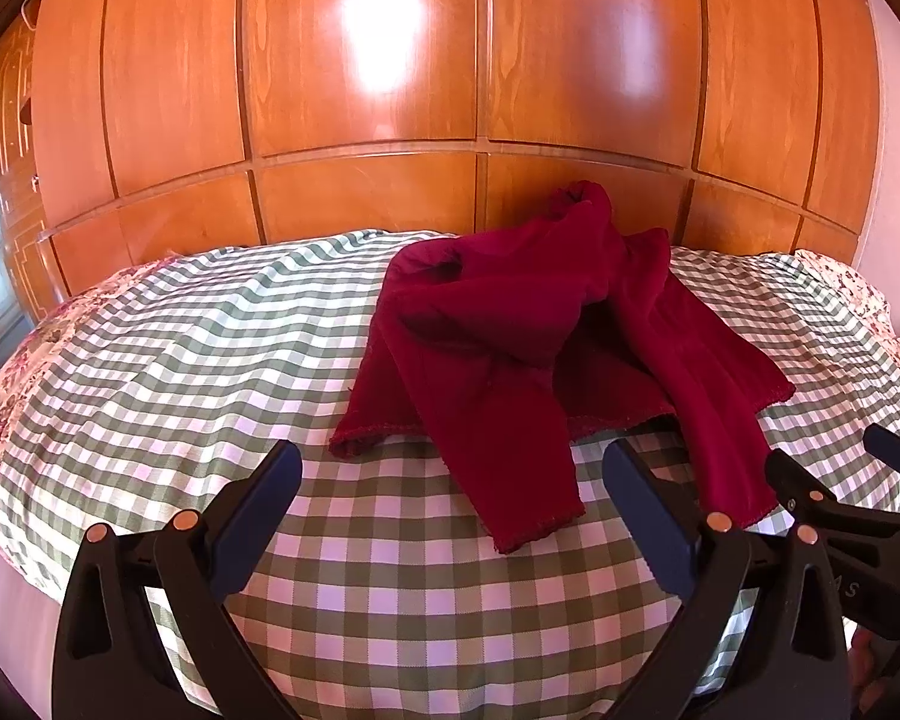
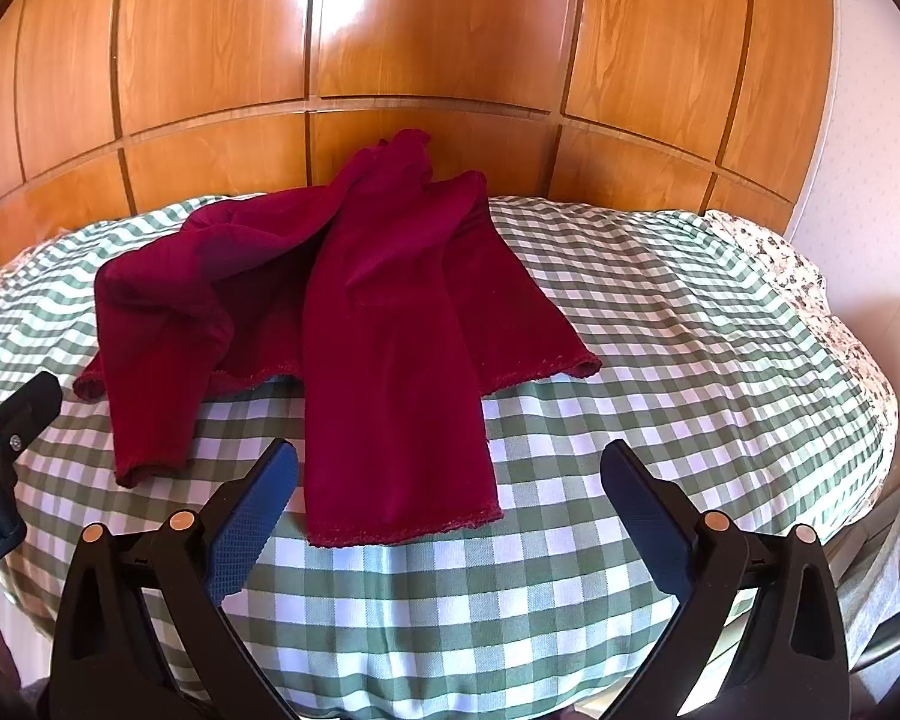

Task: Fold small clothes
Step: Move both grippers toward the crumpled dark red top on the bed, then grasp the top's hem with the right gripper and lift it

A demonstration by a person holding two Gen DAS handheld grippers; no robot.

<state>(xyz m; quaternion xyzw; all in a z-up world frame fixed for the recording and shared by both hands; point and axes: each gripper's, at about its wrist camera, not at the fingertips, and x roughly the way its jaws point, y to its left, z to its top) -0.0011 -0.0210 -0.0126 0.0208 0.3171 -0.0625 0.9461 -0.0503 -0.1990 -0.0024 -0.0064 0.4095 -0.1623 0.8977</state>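
The left hand-held gripper (image 1: 450, 474) and the right hand-held gripper (image 2: 450, 474) hung side by side, both spread wide and holding nothing. The red sweater (image 2: 354, 300) lay crumpled on the checked bed (image 2: 660, 330).

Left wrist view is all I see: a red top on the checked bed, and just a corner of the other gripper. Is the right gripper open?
Observer: Yes. In the right wrist view the right gripper has its jaws spread wide and holds nothing.
Operator: What is nearest to it?
Observer: One sleeve cuff lies flat on the bed just ahead of it, toward its left side.
Operator: Anything past the bed's right edge?
Observer: Grey items sit low beside it; I cannot tell what they are.
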